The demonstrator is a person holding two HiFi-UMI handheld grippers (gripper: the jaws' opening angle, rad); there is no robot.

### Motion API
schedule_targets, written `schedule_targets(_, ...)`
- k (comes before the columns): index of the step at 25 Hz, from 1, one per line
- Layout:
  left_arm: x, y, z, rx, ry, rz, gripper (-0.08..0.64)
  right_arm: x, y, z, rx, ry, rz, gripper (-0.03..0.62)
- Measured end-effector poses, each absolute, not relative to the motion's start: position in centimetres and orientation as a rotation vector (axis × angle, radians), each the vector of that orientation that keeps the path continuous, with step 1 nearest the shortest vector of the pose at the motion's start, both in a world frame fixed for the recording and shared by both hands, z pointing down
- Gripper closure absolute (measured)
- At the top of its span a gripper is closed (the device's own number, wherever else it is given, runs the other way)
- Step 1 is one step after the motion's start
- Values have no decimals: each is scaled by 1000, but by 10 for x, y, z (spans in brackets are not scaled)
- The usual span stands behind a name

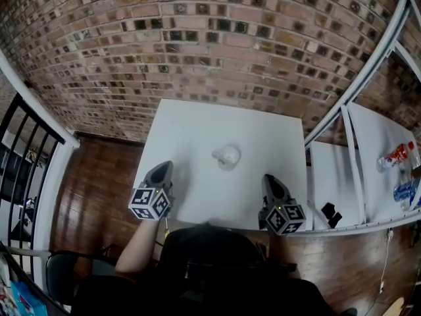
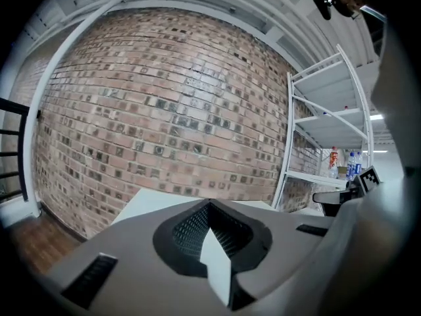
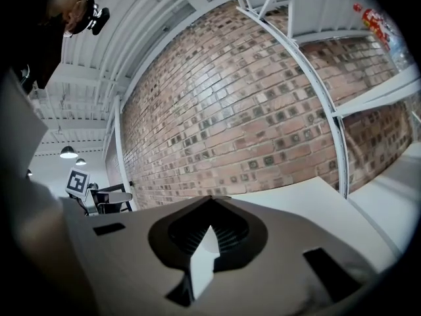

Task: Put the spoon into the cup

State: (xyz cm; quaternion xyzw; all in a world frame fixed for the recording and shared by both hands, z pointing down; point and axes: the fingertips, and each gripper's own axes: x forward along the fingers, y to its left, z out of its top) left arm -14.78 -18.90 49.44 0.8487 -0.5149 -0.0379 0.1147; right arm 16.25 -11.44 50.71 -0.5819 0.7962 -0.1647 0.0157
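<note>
A small white cup [image 1: 227, 156] stands near the middle of the white table [image 1: 197, 130] in the head view. It is too small and pale to tell whether a spoon is in it, and no spoon lies on the table. My left gripper [image 1: 162, 168] is at the table's near left edge, well short of the cup, shut with nothing between its jaws [image 2: 210, 204]. My right gripper [image 1: 270, 179] is at the near right edge, also shut and empty [image 3: 210, 200]. Neither gripper view shows the cup.
A brick wall [image 1: 217, 51] stands behind the table. A white shelf rack [image 1: 368, 157] at the right holds bottles [image 1: 398, 155], with a small black object [image 1: 330, 214] near its front. A black railing [image 1: 20, 130] stands at the left over a wooden floor [image 1: 99, 183].
</note>
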Motion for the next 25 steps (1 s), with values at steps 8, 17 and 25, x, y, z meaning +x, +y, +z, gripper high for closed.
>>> schedule_targets(8, -139, -173, 493, 2569, -1451, -85, 557, 154, -107, 518, -1822, 2485, -532, 591)
schedule_targets(17, -142, -167, 501, 2529, -1427, -100, 557, 150, -105, 525, -1827, 2486, -541, 591)
schedule_targets(25, -136, -166, 506, 2542, -1408, -85, 558, 151, -108, 522, -1827, 2491, -521, 591)
